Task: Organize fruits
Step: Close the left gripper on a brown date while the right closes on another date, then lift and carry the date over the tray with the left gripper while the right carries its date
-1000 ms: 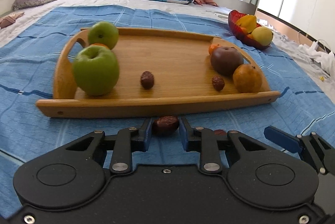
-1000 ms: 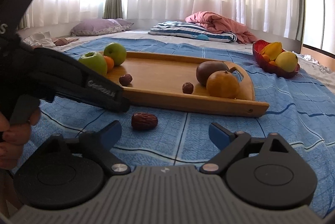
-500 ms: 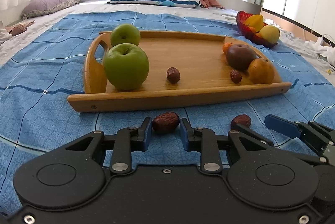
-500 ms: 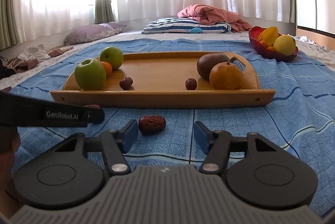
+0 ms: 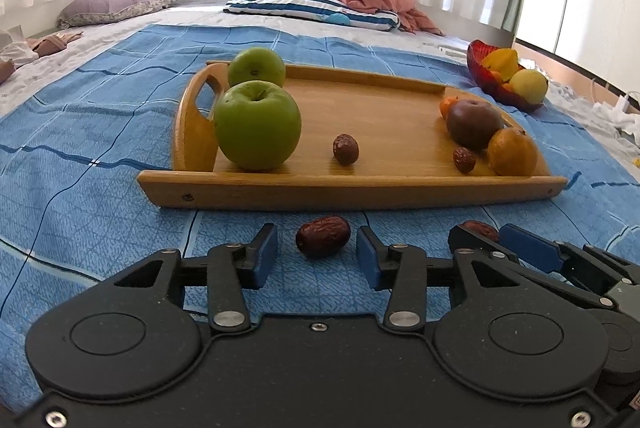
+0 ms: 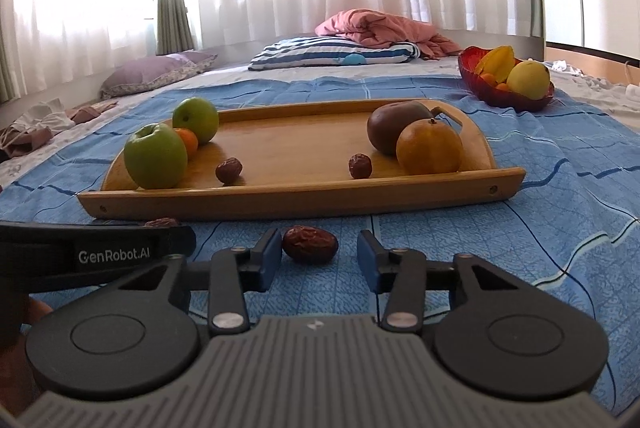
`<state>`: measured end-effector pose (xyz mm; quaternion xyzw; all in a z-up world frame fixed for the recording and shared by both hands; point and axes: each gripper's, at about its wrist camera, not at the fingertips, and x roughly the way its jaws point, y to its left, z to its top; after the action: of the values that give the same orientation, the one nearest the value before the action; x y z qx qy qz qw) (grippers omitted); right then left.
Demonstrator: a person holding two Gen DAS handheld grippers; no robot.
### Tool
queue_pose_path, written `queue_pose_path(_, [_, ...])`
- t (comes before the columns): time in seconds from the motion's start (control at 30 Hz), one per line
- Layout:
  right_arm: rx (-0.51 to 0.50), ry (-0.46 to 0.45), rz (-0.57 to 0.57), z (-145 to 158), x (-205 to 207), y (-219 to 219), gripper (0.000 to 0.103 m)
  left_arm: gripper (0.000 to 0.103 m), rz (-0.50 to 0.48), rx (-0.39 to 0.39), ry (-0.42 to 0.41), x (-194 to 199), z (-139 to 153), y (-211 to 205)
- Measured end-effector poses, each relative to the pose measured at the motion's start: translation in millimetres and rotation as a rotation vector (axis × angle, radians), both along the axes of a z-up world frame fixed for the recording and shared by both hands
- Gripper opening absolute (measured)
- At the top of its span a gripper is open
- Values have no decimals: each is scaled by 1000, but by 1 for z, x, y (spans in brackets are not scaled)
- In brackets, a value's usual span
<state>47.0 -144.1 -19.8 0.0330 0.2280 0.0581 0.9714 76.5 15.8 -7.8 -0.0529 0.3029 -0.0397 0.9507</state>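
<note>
Two hand-held tools work side by side on a bed's blue quilt [image 5: 100, 132], each straddling a wrinkled red date just short of the wooden tray [image 5: 352, 192]. The left tool [image 5: 316, 254] and right tool [image 6: 316, 255] both stand open — dates [image 5: 323, 235] [image 6: 309, 243] lying loose between the fingers, apparently lined up for pickup. Smooth green apples [image 5: 258, 126] sit on the tray's polished boards.

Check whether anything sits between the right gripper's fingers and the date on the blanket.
Nothing visible does. The date lies in the open gap of the right gripper, close against its left finger, on bare blanket.
</note>
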Motion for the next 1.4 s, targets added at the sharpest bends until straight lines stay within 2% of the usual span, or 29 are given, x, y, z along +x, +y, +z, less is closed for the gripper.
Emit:
queue_pose_path(0.73, [-43,-14,-27,-7,2,9,47,43,15,30,-39,-3,-7,-5])
queue_pose_path(0.97, [-44,-20,-26,-7,2,9,46,42,19,66,-47,-4,-7,-9])
queue_pose_path(1.13, [-40,-23,-24,-8,2,8,43,40,20,89,-50,-5,-6,-14])
queue_pose_path(1.23, [-35,-24,-11,-7,1,7,36,36,17,98,-49,-5,-6,-15])
queue_pose_path(1.3, [-34,-24,-1,-6,1,7,34,29,19,98,-47,-5,-5,-16])
queue_pose_path(1.4, [-15,-21,17,-5,2,5,33,29,22,99,-44,-5,-4,-15])
